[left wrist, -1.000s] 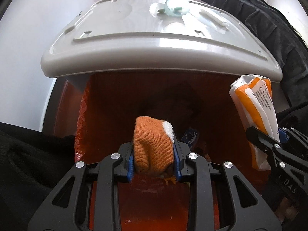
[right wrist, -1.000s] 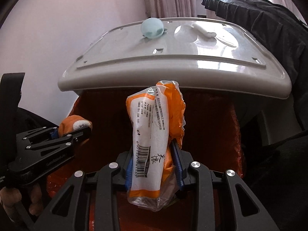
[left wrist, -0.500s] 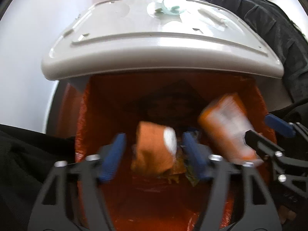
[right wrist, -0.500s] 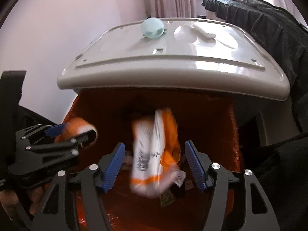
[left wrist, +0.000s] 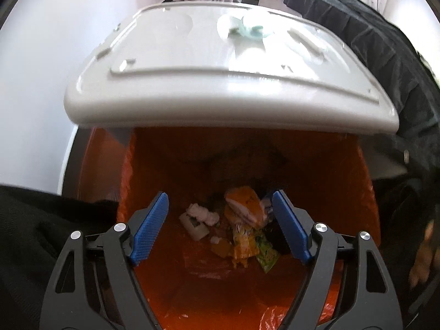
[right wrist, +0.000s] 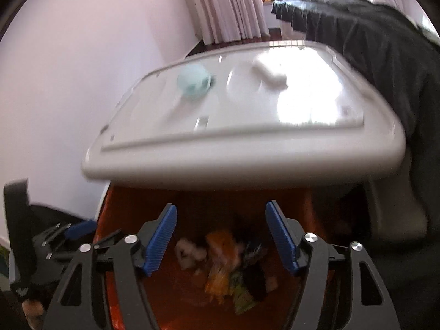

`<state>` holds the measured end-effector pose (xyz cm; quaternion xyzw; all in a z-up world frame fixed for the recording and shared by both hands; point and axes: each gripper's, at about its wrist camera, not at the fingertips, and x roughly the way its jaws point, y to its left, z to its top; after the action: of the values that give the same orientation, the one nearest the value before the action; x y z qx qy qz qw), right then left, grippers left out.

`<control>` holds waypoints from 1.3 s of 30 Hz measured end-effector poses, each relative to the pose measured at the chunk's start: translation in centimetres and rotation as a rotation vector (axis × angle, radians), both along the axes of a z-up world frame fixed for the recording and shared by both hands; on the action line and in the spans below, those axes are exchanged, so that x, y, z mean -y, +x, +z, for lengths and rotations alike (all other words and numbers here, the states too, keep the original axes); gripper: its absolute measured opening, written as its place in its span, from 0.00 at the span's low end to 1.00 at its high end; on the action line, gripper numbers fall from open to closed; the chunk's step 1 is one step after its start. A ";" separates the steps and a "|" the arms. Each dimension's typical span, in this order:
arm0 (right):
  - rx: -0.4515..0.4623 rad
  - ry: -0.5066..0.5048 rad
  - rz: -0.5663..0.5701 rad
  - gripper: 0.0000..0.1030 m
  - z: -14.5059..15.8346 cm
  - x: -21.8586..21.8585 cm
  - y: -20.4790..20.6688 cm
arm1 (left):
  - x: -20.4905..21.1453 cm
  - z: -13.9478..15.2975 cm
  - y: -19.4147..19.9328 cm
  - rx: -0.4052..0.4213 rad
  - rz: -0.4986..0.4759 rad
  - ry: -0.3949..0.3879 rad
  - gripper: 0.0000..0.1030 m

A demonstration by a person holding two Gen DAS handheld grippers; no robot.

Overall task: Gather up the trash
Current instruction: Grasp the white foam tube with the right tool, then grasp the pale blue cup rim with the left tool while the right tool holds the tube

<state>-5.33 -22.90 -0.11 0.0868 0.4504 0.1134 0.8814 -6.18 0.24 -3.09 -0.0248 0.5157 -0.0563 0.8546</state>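
The trash bin's orange liner (left wrist: 324, 170) holds a pile of trash (left wrist: 242, 225) at the bottom: an orange and white wrapper (left wrist: 244, 206), white crumpled bits and yellow-green packets. My left gripper (left wrist: 220, 225) is open and empty above the bin's opening. My right gripper (right wrist: 220, 236) is open and empty over the same bin (right wrist: 154, 299), with the trash (right wrist: 220, 264) blurred below it. The left gripper shows at the lower left of the right wrist view (right wrist: 79, 228).
The bin's grey lid (left wrist: 220, 82) stands raised behind the opening, with a pale blue round object (left wrist: 250, 27) on it. A black cloth (left wrist: 385, 49) hangs at the right. A white wall (right wrist: 82, 68) is at the left, curtains behind.
Both grippers opened. The orange cloth piece and the orange and white wrapper dropped into the bin and lie among the trash at the bottom.
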 end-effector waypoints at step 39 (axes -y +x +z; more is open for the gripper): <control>-0.069 -0.112 -0.043 0.17 -1.5 2.6 26.8 | 0.5 3.5 11.1 0.088 0.055 -0.086 0.78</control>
<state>21.50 -25.47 -1.59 0.0511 0.4840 0.0659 0.8711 4.88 -0.21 0.38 -0.0730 0.4738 -0.0561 0.8758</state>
